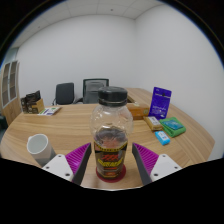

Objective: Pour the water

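A clear plastic bottle (pixel 111 138) with a black cap stands upright between the two fingers of the hand-held gripper (pixel 111 163), its base low between the magenta pads (pixel 77 155). The fingers sit close against the bottle's lower sides, left and right, and appear to clasp it at the level of its label, a dark band with red and yellow print. The opening between the fingers is about the bottle's own width. Whether the bottle's base rests on the table or is lifted clear of it cannot be told.

The bottle looks largely clear through its upper part; how much liquid it holds cannot be told.

Beside the left finger, on the light wooden table (pixel 60 125), a white cup (pixel 39 149) lies tipped on its side with its mouth turned toward the camera. It is near the gripper but apart from it.

Beyond the bottle to the right stand a purple box (pixel 160 102), upright, and just in front of it several small packets, among them a green one (pixel 174 127) and a blue-and-white one (pixel 162 137). An orange item (pixel 138 112) lies between the bottle and the purple box.

At the far side of the table are two office chairs (pixel 94 91), with books or papers (pixel 31 102) at the table's far left end. White walls close the room behind.
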`<move>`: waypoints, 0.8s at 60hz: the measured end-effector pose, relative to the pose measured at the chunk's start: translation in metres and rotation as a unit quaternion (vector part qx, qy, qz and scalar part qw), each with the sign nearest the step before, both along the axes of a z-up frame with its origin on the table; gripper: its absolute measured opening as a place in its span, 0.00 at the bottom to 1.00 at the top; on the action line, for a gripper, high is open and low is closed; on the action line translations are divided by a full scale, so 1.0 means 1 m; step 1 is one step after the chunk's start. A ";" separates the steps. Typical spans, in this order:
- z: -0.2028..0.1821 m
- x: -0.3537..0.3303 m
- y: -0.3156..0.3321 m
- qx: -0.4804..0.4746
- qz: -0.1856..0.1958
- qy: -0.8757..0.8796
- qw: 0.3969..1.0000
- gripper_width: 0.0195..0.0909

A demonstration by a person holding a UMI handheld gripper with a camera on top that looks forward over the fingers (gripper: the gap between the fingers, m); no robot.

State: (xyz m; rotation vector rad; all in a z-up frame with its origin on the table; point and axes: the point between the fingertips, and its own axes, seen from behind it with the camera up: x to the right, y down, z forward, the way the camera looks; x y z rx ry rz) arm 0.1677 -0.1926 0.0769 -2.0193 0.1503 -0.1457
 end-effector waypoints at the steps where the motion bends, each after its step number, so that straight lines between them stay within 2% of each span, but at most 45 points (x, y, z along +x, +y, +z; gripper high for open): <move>1: 0.001 0.000 -0.002 -0.003 -0.002 0.000 1.000 0.89; 3: 0.007 -0.003 -0.011 -0.006 -0.004 0.001 1.000 0.94; 13: 0.047 -0.028 -0.065 -0.015 -0.007 0.008 1.000 0.92; 33: 0.121 -0.100 -0.228 -0.046 0.000 0.007 0.999 0.93; 48: 0.149 -0.124 -0.293 -0.042 0.003 -0.014 0.999 0.93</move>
